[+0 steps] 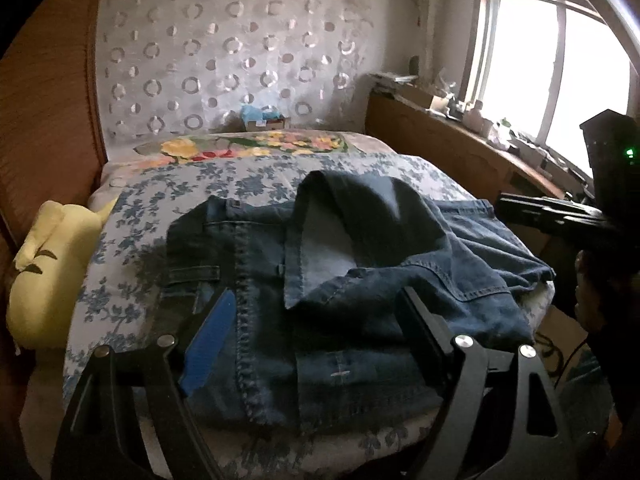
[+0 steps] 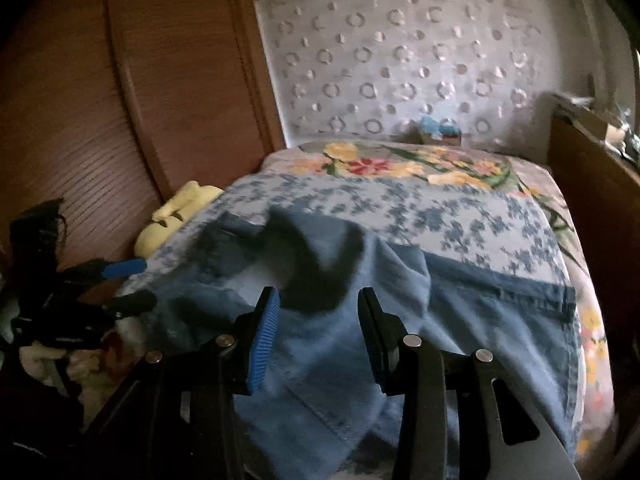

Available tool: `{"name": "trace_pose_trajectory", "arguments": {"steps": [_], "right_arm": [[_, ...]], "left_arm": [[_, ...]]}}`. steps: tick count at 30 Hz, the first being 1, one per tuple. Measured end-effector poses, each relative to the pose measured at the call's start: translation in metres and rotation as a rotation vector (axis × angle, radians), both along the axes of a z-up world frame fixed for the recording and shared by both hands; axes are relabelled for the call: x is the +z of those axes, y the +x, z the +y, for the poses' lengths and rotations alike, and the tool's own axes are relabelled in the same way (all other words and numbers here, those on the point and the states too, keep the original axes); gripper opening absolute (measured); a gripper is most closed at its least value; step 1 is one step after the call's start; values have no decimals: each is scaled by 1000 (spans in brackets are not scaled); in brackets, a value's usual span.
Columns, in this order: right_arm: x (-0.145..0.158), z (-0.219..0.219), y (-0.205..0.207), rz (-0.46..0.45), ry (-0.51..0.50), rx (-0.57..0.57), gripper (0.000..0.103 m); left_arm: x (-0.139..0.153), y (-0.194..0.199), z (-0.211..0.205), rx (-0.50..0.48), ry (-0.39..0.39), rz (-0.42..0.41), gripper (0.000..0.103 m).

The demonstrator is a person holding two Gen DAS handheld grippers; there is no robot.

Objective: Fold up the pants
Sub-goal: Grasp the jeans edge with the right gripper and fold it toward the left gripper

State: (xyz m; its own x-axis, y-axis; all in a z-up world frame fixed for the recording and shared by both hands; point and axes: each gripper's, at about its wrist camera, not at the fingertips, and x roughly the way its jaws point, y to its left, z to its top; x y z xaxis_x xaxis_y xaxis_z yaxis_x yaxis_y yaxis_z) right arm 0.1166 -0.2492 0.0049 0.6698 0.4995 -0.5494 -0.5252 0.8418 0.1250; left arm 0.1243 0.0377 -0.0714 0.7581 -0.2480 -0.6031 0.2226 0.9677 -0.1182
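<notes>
- Left wrist view: the left hand-held gripper (image 1: 316,316) is seen from behind, its two black fingers spread wide, one faced with a blue ribbed pad (image 1: 210,344).
- Nothing is clamped; the jaws stand open above the cloth.
- A pair of blue denim pants (image 1: 360,264) is spread on the bed (image 1: 120,280), directly ahead of and beneath the open fingers, with a stitched seam running forward between them.
- One leg end is folded back toward the gripper, and its paler inside is shown in a raised loop of cloth just beyond the fingertips.
- The bed is covered by a white spread printed with blue flowers; farther ahead lies a bedcover with yellow and red flowers (image 1: 240,146).
- A pale yellow soft toy (image 1: 52,264) is seen to the left of the gripper, at the bed's edge.
- The right hand-held gripper (image 1: 560,210) is seen as a dark shape to the right, beside the pants; its jaws cannot be read here.
- A bright window (image 1: 560,64) is placed far right, above a cluttered wooden ledge.

- Right wrist view, blurred: the right hand-held gripper (image 2: 318,324) is shown with its jaws partly apart, no cloth pressed between the pads.
- The pants (image 2: 460,312) lie under and ahead of it, the raised fold just past its fingertips.
- The left hand-held gripper (image 2: 128,284) is seen at far left, fingers apart, near the pants' left edge.
- The yellow toy (image 2: 176,216) sits beyond it, against a brown wooden wardrobe (image 2: 120,100).
</notes>
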Motion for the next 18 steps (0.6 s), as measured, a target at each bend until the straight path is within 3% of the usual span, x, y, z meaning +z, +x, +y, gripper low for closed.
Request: {"name": "trace_pose_trajectory", "arguments": {"steps": [11, 18], "right_arm": [[-17, 31, 64, 50, 10, 7, 42], [-32, 53, 90, 116, -25, -10, 42]], "left_arm": [[-12, 46, -22, -107, 7, 63, 58], [-39, 50, -31, -133, 58, 145, 57]]}}
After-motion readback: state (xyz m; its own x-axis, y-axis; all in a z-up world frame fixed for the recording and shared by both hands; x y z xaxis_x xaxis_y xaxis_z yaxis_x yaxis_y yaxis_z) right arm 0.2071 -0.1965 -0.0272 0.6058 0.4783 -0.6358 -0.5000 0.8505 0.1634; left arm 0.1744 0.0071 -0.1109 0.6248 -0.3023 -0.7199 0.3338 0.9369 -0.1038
